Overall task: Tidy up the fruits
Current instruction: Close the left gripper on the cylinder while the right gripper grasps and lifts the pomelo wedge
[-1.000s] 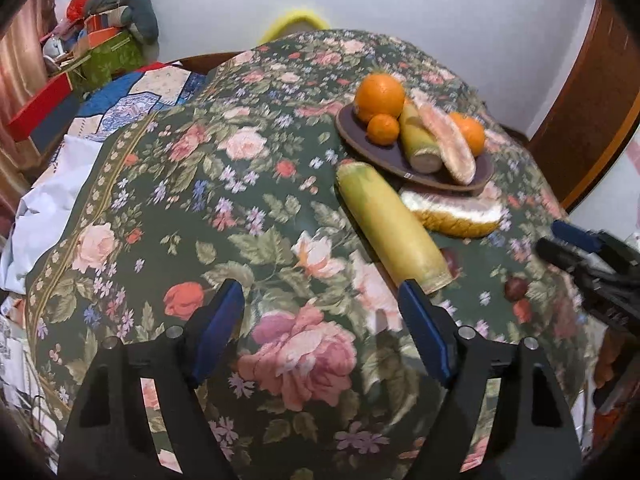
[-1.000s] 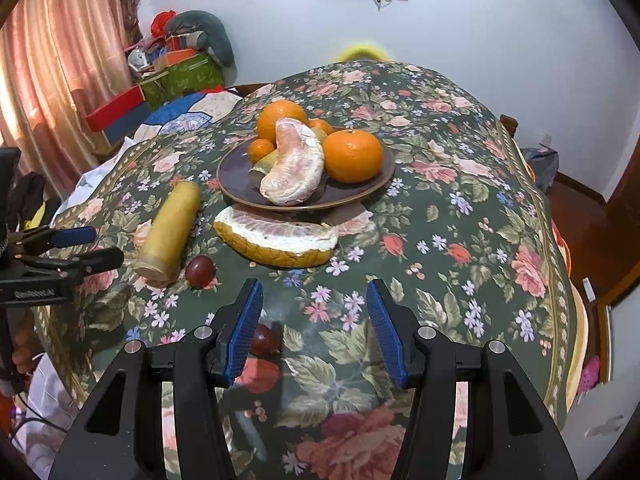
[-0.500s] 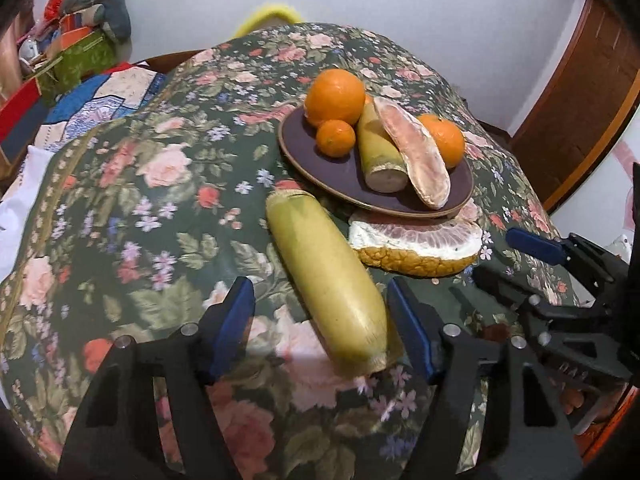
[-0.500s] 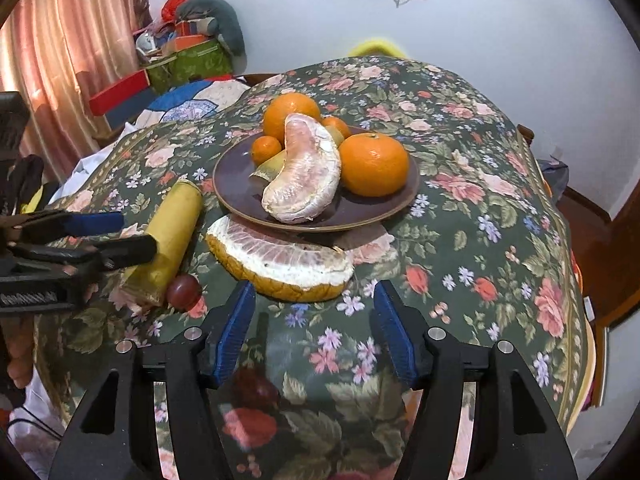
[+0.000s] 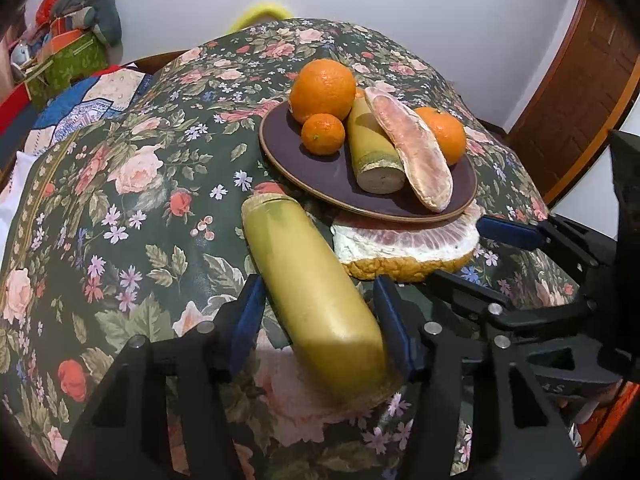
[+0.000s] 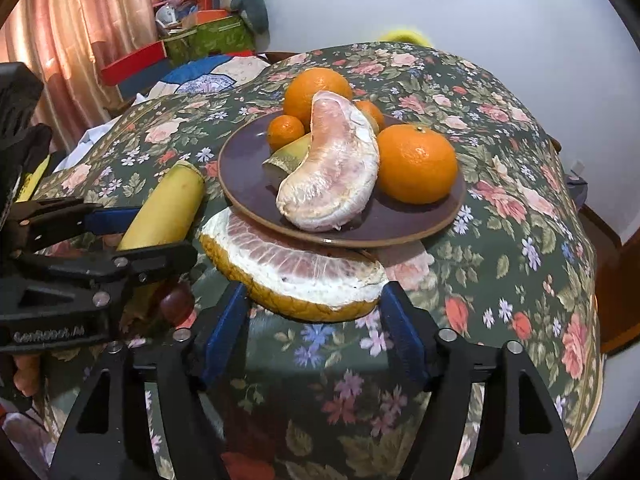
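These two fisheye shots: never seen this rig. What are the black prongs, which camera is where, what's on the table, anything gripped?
No robot arm here: a person holds a two-finger gripper in each hand, each carrying a forward-looking fisheye camera.

Left wrist view: the left gripper is open, its blue pads straddling a long yellow-green stalk piece lying on the floral tablecloth. No grip is visible.

Right wrist view: the right gripper is open around a pomelo wedge partly tucked under the plate's edge.

The brown plate holds oranges, a peeled pomelo segment and a shorter stalk piece. Each gripper shows at the edge of the other's view.
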Action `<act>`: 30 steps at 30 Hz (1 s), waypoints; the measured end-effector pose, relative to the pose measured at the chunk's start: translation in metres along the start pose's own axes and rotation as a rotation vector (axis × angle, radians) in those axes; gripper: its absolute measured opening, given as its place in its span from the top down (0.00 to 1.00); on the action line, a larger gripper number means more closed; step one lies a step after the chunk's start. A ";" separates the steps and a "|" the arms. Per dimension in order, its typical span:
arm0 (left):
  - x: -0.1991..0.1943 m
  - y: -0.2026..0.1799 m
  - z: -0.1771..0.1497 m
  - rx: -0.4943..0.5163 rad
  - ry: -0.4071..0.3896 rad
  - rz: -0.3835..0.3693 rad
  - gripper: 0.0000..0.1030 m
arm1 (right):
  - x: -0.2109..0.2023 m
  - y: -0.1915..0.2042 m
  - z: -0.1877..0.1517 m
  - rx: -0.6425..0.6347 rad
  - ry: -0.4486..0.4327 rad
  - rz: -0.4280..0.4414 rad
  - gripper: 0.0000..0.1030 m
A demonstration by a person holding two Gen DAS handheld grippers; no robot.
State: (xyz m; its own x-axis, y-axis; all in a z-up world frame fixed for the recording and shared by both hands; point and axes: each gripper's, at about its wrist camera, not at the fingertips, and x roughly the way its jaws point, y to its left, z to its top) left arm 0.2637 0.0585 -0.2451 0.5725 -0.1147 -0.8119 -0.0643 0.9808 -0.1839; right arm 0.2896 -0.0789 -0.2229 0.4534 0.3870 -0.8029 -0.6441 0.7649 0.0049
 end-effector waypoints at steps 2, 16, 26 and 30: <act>-0.001 0.002 0.000 -0.007 0.001 -0.012 0.48 | 0.003 0.000 0.002 -0.011 0.004 0.001 0.32; -0.032 0.014 -0.023 0.019 0.003 -0.010 0.63 | -0.018 0.007 -0.014 -0.014 0.034 0.069 0.73; -0.046 0.025 -0.036 0.021 0.009 -0.005 0.63 | -0.029 0.010 -0.011 -0.013 -0.003 0.056 0.59; -0.039 0.022 -0.034 0.033 0.017 -0.003 0.63 | -0.016 0.011 -0.005 -0.025 0.017 0.055 0.54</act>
State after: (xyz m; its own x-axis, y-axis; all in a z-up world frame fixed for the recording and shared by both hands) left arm 0.2123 0.0794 -0.2369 0.5589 -0.1202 -0.8205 -0.0357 0.9850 -0.1686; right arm 0.2728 -0.0793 -0.2129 0.4067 0.4193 -0.8117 -0.6828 0.7298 0.0349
